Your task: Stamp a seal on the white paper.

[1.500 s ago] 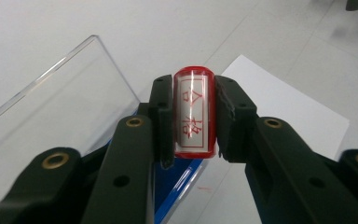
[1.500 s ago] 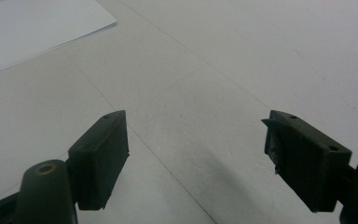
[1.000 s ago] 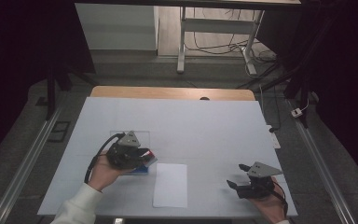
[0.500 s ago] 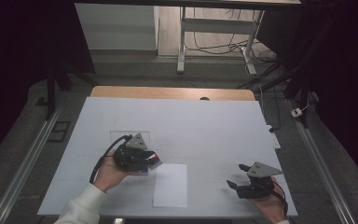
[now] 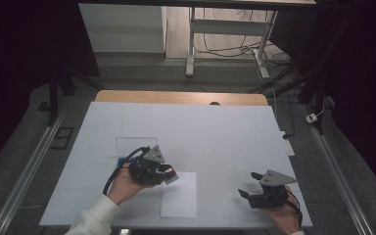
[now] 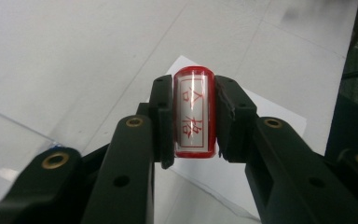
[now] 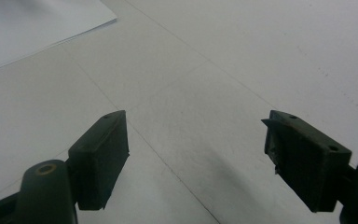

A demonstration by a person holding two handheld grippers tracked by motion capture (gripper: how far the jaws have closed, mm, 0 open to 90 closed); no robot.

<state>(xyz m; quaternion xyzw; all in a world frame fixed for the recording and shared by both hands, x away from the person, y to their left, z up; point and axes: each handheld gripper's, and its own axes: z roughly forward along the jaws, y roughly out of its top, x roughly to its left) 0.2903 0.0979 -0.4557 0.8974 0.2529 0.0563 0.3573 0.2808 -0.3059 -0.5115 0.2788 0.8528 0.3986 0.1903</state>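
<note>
Two grippers are in my hands; the left gripper point(image 5: 169, 175) carries the work. Its jaws are clamped on a red stamp point(image 6: 194, 112), one pad on each long side, with the label window of red characters facing the camera in the left gripper view. In the high view the stamp point(image 5: 172, 176) hangs just over the near-left corner region of the white paper sheet point(image 5: 179, 195), which lies flat on the tabletop point(image 5: 225, 132).

Step in hand, as I judge it: carry the stamp over the sheet and press a mark.

1. Keep the clamp firm; the pads bear on smooth sides, so any slackening could let the stamp slip.
2. Move further in over the sheet before descending, so that the whole face lands on paper, not across its edge.
3. Tip the printing face square to the sheet, then press straight down without sliding, to avoid a smeared mark.

Orientation: the long axis of the stamp runs along my jaws, rounded end pointing forward, away from my hand and towards the sheet.

The right gripper point(image 5: 254, 188) rests near the right edge of the tabletop, jaws spread wide with nothing between them point(image 7: 193, 154), well apart from the sheet.
</note>
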